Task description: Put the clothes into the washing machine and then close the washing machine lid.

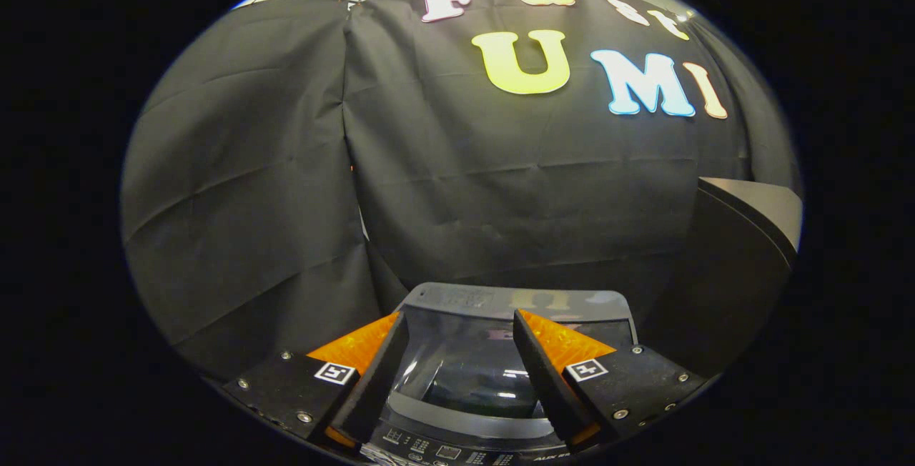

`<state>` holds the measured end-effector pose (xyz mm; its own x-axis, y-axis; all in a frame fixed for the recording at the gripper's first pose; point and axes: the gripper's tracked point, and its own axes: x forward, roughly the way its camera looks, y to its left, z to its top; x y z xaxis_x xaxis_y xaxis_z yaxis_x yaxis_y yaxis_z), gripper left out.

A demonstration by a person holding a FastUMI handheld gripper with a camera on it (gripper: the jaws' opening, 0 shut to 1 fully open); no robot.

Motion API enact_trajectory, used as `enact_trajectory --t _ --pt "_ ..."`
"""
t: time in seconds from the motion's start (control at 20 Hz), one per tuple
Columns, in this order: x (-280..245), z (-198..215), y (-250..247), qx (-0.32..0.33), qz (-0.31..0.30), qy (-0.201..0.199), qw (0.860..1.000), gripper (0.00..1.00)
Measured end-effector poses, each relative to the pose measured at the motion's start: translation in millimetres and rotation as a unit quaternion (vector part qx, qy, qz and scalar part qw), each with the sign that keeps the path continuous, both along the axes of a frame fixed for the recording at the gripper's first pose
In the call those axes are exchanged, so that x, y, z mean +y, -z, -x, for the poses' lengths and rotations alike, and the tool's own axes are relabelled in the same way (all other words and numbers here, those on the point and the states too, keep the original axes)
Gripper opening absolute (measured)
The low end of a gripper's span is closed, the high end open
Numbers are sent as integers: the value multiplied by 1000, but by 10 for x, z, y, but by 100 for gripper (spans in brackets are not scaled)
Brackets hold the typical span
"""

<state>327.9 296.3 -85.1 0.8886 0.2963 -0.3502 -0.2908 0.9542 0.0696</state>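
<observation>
So here's where we're at with the laundry run. The washing machine (493, 373) sits right below and just ahead of our gripper (461, 369), and its lid (500, 341) looks to be down flat: we can see a glossy dark glass panel with a grey frame around it, catching reflections of the booth wall behind. The control panel (457, 448) strip runs along the near edge, right under the fingertips.

No clothes anywhere that we can spot. Could be they're already inside under that tinted glass, but it's too dark and shiny to see through, so we honestly can't tell. If they are in there, then with the lid lying closed like this we'd guess the job is pretty much wrapped up. If they aren't, the whole thing is still ahead of us: open up, load, close.

As for the jaws: spread apart, a clear gap between the two fingers with the lid glass showing through it. Nothing is pinched, and we can't see them pressing on anything. They hang above the machine's front half, though how close to the glass is hard to judge with this lens.

Off to the right there's a dark slanted panel (743, 237) with a pale top edge, no idea what it belongs to.
</observation>
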Motion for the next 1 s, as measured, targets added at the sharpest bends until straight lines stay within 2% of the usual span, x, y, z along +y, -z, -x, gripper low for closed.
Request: enact_trajectory --t 0.35,0.8,1.0 --pt "26 229 -116 -6 4 -16 1000 92" --pt "-389 637 -1036 -73 -22 20 997 93" --pt "-711 895 -1427 -108 -10 22 994 93"
